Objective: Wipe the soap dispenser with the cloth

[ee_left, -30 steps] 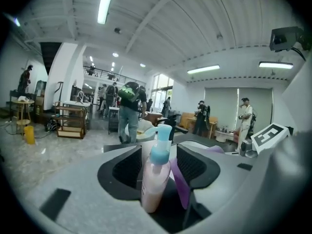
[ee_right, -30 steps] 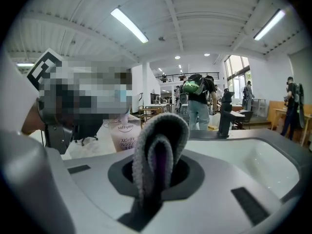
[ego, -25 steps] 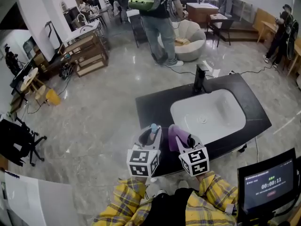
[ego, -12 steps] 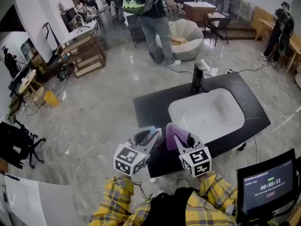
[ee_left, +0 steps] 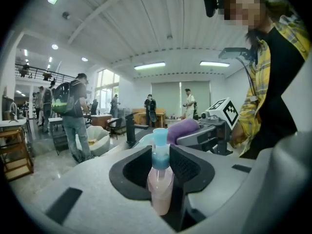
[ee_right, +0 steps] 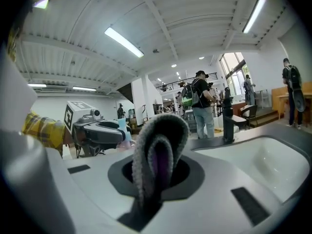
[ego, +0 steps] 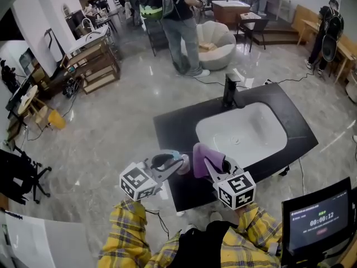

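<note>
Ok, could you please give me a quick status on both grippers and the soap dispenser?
Left gripper shut on soap dispenser, fingers just closed tighter. Right gripper shut on purple cloth, close beside dispenser, contact unclear. Nothing between them.

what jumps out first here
The left gripper, its jaws having just closed further, clamps a pink soap dispenser by the black counter's near corner. Beside it, the right gripper pinches a purple cloth. Beyond them sits a white sink.
</note>
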